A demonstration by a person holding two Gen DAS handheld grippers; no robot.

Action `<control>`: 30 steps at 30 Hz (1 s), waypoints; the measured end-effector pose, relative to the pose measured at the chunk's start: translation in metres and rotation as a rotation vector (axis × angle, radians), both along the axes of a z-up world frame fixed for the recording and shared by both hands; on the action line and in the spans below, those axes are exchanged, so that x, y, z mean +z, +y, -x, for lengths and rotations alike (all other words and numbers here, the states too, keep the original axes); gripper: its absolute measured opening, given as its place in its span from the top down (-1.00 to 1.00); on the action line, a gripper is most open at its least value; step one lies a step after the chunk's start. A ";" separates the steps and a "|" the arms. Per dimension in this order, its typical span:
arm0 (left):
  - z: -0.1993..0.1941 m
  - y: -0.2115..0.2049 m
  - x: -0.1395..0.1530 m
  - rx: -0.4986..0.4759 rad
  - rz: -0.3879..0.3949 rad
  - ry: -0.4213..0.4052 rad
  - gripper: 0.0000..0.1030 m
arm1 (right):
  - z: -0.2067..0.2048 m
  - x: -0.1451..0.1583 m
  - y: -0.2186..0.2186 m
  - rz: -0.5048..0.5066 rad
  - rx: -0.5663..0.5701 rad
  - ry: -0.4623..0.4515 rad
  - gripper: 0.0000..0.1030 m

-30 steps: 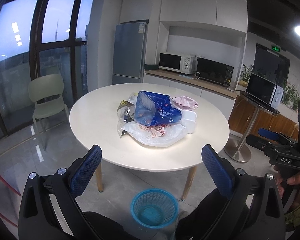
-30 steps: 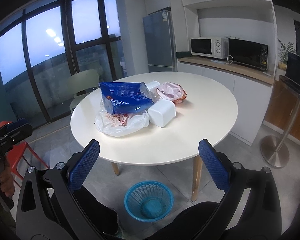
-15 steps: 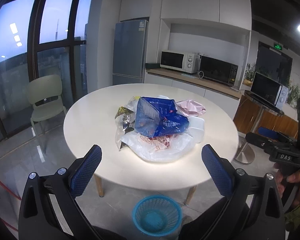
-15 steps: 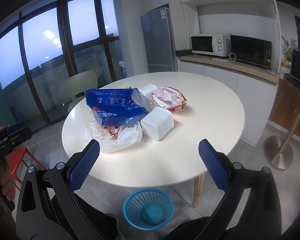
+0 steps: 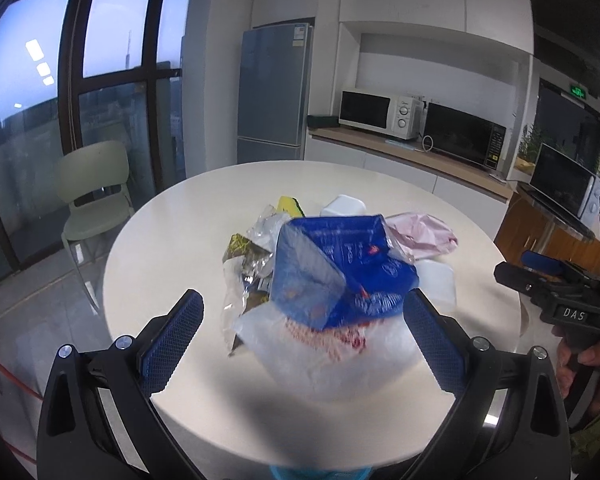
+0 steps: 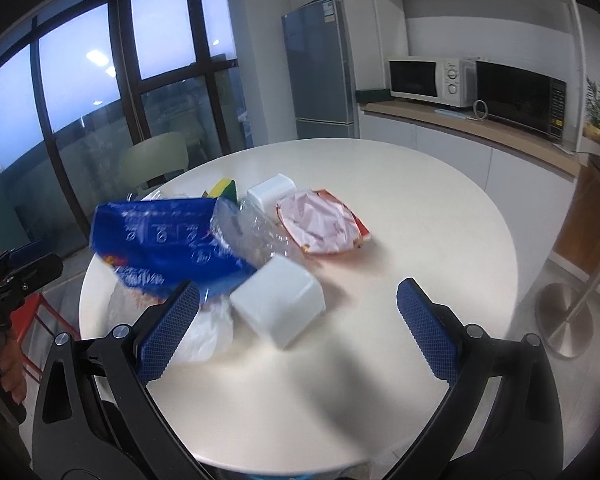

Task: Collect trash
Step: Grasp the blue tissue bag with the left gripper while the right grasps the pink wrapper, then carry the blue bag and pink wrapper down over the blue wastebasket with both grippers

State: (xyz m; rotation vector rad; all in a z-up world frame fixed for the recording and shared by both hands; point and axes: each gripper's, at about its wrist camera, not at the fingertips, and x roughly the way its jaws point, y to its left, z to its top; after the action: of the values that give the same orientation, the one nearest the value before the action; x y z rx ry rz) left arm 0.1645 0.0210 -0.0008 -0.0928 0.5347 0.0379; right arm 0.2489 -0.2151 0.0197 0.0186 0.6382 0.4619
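**Both grippers spread wide over the trash pile**

The left gripper (image 5: 303,334) had its blue-padded fingers (image 5: 171,334) spread wide apart, holding nothing; between them lay the near edge of a white plastic bag (image 5: 332,354) with red print. The right gripper (image 6: 298,326) was equally wide open and empty, its fingers (image 6: 168,330) framing a white plastic box (image 6: 278,304) that sat on the table just ahead of them.

Beyond the fingers, the trash sat heaped near the middle of a round white table (image 5: 160,248). A blue snack bag (image 5: 336,272) lay on top of the white plastic bag, with crumpled clear wrappers (image 5: 248,268) at its left side. In the right wrist view, the blue snack bag (image 6: 160,244) touched the white box, and a pink-and-orange wrapper (image 6: 322,226) lay opened just behind it. A second white container (image 6: 270,194) and a yellow-green packet (image 6: 224,188) stood at the far side of the heap.

Past the table stood a pale green chair (image 5: 94,188), a grey fridge (image 5: 274,92) and two microwaves (image 5: 378,114) on a counter. A strip of blue basket (image 5: 320,474) showed below the table's near edge.
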 end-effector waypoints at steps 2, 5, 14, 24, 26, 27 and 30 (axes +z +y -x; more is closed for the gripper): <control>-0.013 0.004 0.000 0.019 0.024 0.016 -0.89 | -0.012 0.001 0.004 -0.004 0.013 0.005 -0.66; -0.028 0.007 0.002 0.012 0.075 0.032 -0.89 | -0.035 0.001 0.006 0.013 0.005 -0.002 -0.65; -0.060 0.010 -0.010 -0.051 0.140 0.136 -0.50 | -0.092 -0.017 0.016 0.049 0.026 0.099 -0.46; -0.068 0.005 -0.018 -0.075 0.137 0.192 0.86 | -0.123 -0.035 0.028 0.098 0.013 0.167 0.73; -0.062 0.005 -0.015 -0.069 0.137 0.170 0.92 | -0.121 -0.034 0.028 0.096 0.004 0.156 0.83; -0.060 0.005 -0.013 -0.067 0.136 0.155 0.93 | -0.120 -0.033 0.028 0.096 -0.001 0.145 0.86; -0.048 0.003 0.000 -0.070 0.135 0.095 0.95 | -0.110 -0.025 0.024 0.086 -0.028 0.100 0.92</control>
State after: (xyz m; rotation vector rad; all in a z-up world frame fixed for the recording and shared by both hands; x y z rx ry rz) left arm 0.2126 0.0243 -0.0010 -0.2046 0.6354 -0.0626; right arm 0.3587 -0.1908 -0.0052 -0.0305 0.7547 0.4076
